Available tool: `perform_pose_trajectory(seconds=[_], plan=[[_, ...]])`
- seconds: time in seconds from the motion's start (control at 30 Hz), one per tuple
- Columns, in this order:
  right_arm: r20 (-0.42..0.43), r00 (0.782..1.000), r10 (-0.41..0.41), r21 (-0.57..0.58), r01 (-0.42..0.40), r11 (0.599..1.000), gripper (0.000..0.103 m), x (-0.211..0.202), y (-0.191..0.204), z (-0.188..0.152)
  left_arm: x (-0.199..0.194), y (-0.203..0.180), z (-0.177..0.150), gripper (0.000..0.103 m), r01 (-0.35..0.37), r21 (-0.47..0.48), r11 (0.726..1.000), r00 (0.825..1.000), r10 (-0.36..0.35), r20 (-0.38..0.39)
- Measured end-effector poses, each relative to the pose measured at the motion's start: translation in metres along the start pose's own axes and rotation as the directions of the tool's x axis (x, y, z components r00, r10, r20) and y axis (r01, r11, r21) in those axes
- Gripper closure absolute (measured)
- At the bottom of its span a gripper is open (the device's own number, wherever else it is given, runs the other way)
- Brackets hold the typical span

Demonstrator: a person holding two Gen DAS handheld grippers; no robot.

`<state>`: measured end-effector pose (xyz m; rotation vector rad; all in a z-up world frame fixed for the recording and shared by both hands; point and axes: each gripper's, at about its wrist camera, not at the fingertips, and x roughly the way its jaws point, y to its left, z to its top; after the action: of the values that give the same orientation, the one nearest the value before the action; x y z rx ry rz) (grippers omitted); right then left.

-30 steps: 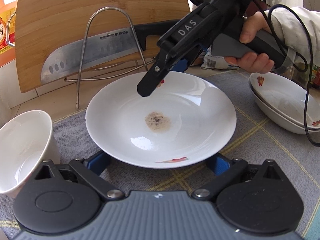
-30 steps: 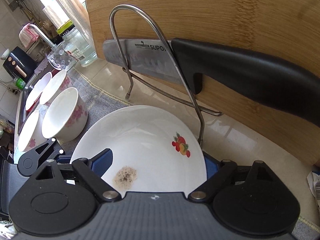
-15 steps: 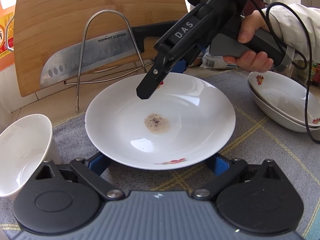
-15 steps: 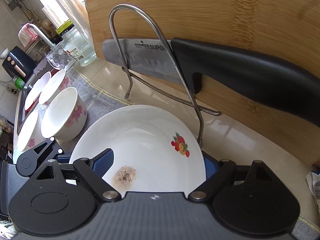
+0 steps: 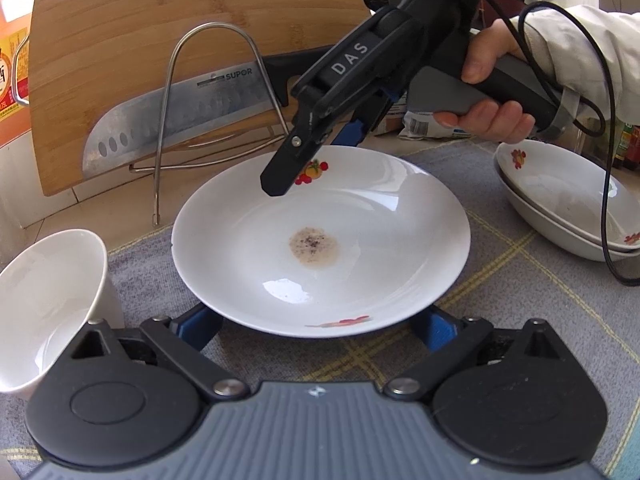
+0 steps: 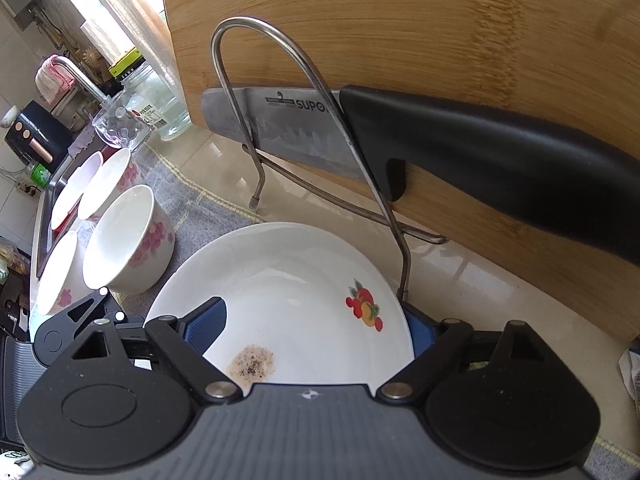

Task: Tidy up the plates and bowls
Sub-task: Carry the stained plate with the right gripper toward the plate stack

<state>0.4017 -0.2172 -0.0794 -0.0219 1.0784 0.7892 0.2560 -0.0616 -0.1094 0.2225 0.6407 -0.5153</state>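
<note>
A white plate [image 5: 320,240] with a brown stain and fruit prints lies on the grey cloth. My left gripper [image 5: 320,330] is open at its near rim, with one blue pad on each side. My right gripper [image 5: 316,160] comes in from the far side and is open; one finger [image 5: 280,176] hangs over the plate's far rim. In the right wrist view the plate [image 6: 296,292] sits between the open jaws of my right gripper [image 6: 316,332]. A white bowl [image 5: 44,300] stands at the left. Two stacked plates [image 5: 568,200] lie at the right.
A bamboo cutting board [image 5: 140,40] leans at the back in a wire rack [image 5: 216,92], with a large knife [image 5: 180,116] across it. Several flowered bowls [image 6: 124,240] stand beside the plate near a sink. A glass jar [image 6: 156,104] and a drinking glass stand further back.
The right gripper has drawn back a little towards the plate's far rim. The left gripper stays at the near rim, and the plate has not moved on the cloth.
</note>
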Motion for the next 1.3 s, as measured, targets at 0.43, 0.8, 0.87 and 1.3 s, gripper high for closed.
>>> perform_pose_trajectory(seconds=[0.43, 0.8, 0.87, 1.3], plan=[[-0.004, 1.000, 0.012, 0.000, -0.012, 1.000, 0.009, -0.008, 0.007, -0.009, -0.002, 0.001, 0.002, 0.004, -0.014, 0.013, 1.000, 1.000, 0.015, -0.017], [0.006, 1.000, 0.007, 0.017, -0.008, 1.000, 0.009, -0.020, 0.018, -0.021, -0.019, -0.006, 0.001, 0.004, 0.000, 0.051, 0.999, 1.000, 0.001, -0.018], [0.010, 1.000, 0.007, 0.025, -0.007, 1.000, 0.009, -0.023, 0.020, -0.024, -0.023, -0.007, 0.000, 0.004, 0.006, 0.052, 0.999, 1.000, -0.006, -0.018], [0.023, 1.000, -0.007, 0.059, 0.005, 0.998, 0.009, -0.048, 0.043, -0.052, -0.055, -0.020, -0.002, 0.004, 0.050, 0.065, 0.997, 0.998, -0.048, -0.035]])
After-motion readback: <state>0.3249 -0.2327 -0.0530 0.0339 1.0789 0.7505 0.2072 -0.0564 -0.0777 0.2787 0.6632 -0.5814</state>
